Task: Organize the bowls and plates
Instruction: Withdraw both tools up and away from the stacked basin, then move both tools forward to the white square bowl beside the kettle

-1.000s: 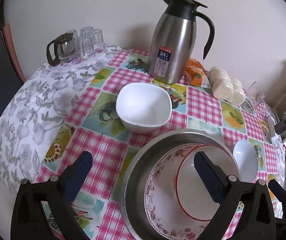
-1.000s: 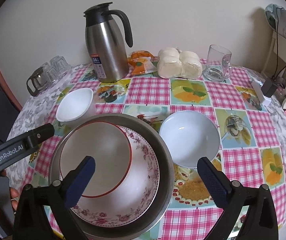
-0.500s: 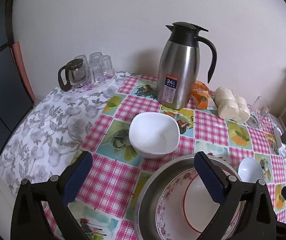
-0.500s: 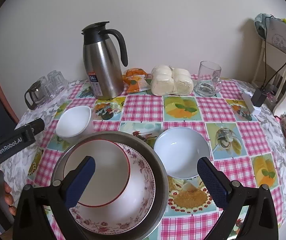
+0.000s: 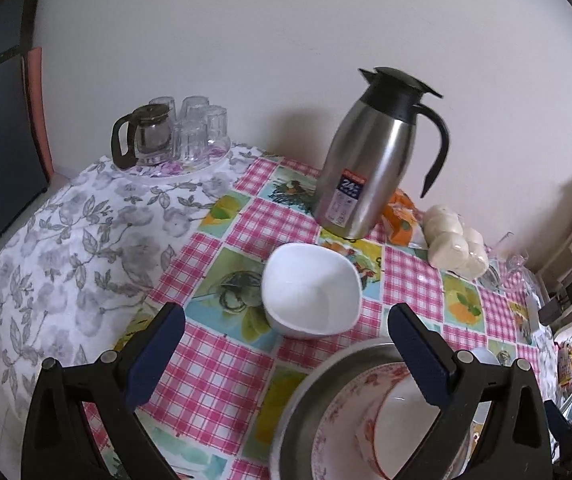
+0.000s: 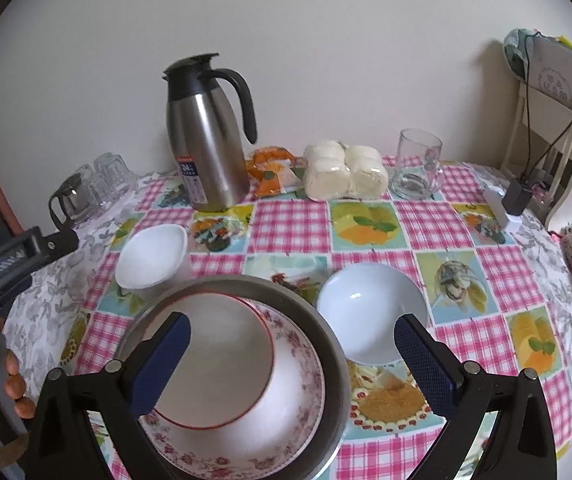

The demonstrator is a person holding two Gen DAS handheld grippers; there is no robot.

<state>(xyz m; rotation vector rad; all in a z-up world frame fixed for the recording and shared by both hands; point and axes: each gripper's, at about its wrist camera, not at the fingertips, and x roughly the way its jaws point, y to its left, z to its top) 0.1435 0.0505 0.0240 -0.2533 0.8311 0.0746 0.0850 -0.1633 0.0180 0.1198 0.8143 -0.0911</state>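
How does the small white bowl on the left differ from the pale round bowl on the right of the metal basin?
The small white bowl has a squarish rim with rounded corners and deep sides; the pale round bowl is circular, wider and shallower. The white one stands nearer the steel jug. Both are empty, upright and outside the metal basin.

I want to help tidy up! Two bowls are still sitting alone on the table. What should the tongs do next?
Probably lower the open left tongs onto the small white bowl just ahead. It sits alone, while the red-rimmed bowl and flowered bowl already nest in the metal basin. The right tongs hold nothing.
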